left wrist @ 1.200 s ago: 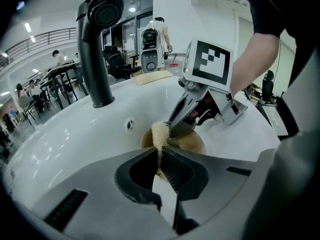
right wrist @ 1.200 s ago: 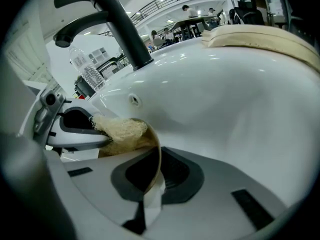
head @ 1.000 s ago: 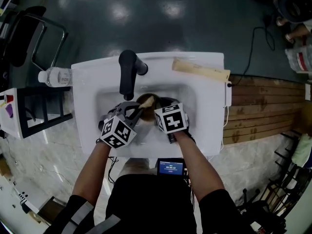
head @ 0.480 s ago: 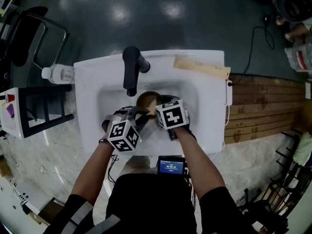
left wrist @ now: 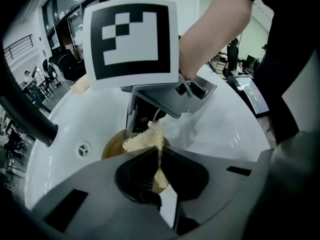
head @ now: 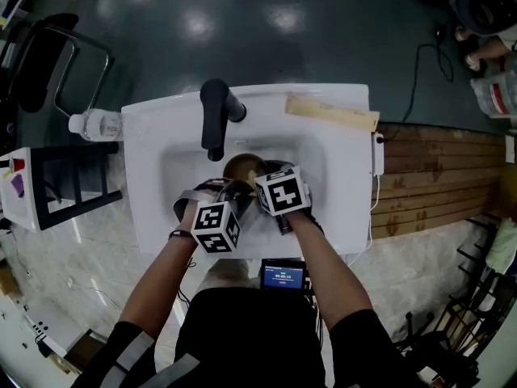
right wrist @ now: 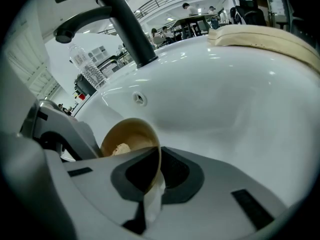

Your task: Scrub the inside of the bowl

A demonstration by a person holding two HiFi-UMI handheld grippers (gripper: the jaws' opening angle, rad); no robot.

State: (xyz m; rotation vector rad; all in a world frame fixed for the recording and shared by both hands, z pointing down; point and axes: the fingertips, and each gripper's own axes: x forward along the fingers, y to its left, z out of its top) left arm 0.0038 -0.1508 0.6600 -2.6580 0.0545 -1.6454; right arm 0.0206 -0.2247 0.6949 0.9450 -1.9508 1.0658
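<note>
- A white sink (head: 347,192) stands on a dark green floor (head: 323,23), and wooden boards (head: 428,176) lie to its right.
- At the sink's left back corner lies a clear plastic bottle (head: 95,124). What is inside it I cannot tell.
- A black faucet (head: 214,120) reaches from the back rim over the basin.
- The left gripper (head: 224,189) points down into the basin. Its jaws are pressed together on a pale yellow scrub pad (left wrist: 145,140), and the pad's free end sticks out over the bowl (head: 242,166).
- The brown bowl is in the basin, just below the faucet's spout. Inside it only the end of the pad shows.
- The right gripper (head: 265,175) is clamped on the bowl's rim, with one jaw inside the bowl and one outside.
- A long beige strip (head: 331,113) lies on the right back rim. Its material is not clear.
- In the head view the marker cubes and the hands cover much of the bowl, and the pad cannot be made out. Whether the bowl rests on the basin's bottom is hidden.
- Only the left gripper view shows the pinch on the pad. Only the right gripper view shows the rim between the jaws and the pale lump inside the bowl.
- Both gripper views show a round hole (right wrist: 139,99) in the basin wall; the head view does not.
</note>
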